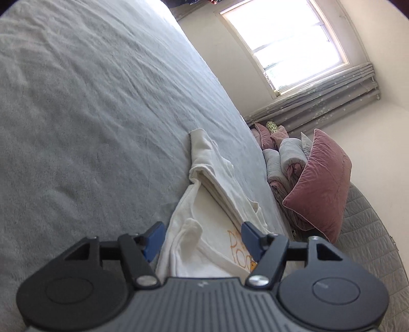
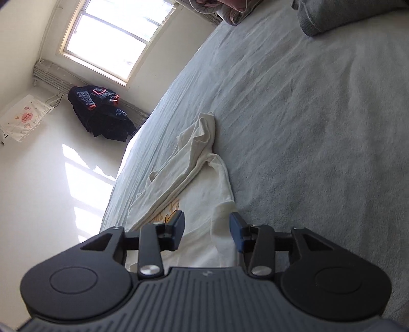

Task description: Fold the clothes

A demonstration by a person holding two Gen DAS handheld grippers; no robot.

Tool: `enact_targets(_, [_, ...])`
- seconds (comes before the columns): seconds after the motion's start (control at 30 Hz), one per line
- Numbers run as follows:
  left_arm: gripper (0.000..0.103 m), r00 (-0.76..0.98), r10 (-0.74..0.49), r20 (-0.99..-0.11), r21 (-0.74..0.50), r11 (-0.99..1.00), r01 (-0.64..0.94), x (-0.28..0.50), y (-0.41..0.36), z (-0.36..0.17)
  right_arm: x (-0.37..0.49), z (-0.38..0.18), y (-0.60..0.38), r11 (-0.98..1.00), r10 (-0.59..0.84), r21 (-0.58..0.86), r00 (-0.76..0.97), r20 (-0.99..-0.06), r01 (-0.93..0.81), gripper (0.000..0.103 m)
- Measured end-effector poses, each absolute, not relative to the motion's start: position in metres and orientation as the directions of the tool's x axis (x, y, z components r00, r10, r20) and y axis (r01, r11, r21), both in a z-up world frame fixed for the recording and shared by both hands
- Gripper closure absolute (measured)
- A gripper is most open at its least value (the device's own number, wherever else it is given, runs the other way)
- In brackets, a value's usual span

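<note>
A cream-white garment point(image 1: 212, 204) with an orange print lies on the grey bed cover point(image 1: 89, 115), its sleeves folded in over the body. My left gripper point(image 1: 202, 238) hovers open just over one end of it, blue pads apart, nothing between them. From the opposite end, the right wrist view shows the same garment point(image 2: 202, 176) stretching away, with a folded sleeve on top. My right gripper point(image 2: 207, 231) is open above that near edge, a raised fold of cloth lying between the spread fingers without being clamped.
A pink cushion point(image 1: 322, 186) and rolled grey bedding point(image 1: 288, 155) sit beside the bed under the window point(image 1: 283, 43). Dark clothes point(image 2: 102, 115) hang by the wall. A grey folded item point(image 2: 345, 15) lies at the bed's far corner. The white floor point(image 2: 51, 178) borders the bed.
</note>
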State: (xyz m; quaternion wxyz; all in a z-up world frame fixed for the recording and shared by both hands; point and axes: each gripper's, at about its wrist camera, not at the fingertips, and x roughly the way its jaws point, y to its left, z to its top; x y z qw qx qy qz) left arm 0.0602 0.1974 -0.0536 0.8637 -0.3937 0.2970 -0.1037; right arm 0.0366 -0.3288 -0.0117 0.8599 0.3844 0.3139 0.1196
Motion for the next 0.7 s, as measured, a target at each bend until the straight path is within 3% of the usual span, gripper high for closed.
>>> enact_targets(0.03, [0.023,0.812,-0.388,-0.436,-0.706,0.707,-0.041,0.060,0.196,-0.049,0.033,-0.005,-0.326,0.721,0.420,0.693,0.788,-0.450,0.011,0.040])
enact_targets(0.13, [0.018,0.843,-0.311,-0.439,-0.587,0.810,-0.007,0.059,0.191,-0.034,0.024,0.012,-0.315,0.835,0.349,0.547,0.823,-0.449,-0.056,0.040])
enact_targets(0.3, [0.017,0.843,-0.272,-0.464,-0.357,0.928,0.103,0.057,0.168,-0.024,0.012,0.015,-0.292,0.941,0.275,0.313,0.836,-0.475,-0.131,0.040])
enact_targets(0.43, [0.017,0.844,-0.230,-0.484,-0.142,0.973,0.183,0.053,0.146,-0.023,0.022,0.008,-0.281,0.957,0.258,0.250,0.821,-0.510,-0.145,0.040])
enact_targets(0.5, [0.017,0.841,-0.224,-0.493,-0.095,0.974,0.204,0.052,0.139,-0.024,0.029,0.002,-0.274,0.967,0.235,0.216,0.809,-0.538,-0.138,0.040])
enact_targets(0.6, [0.021,0.835,-0.223,-0.503,-0.052,0.972,0.228,0.051,0.131,-0.025,0.033,-0.004,-0.263,0.983,0.181,0.138,0.790,-0.586,-0.123,0.051])
enact_targets(0.7, [0.036,0.823,-0.240,-0.514,-0.069,0.968,0.239,0.052,0.128,-0.026,0.034,-0.008,-0.256,0.988,0.154,0.089,0.787,-0.597,-0.126,0.060])
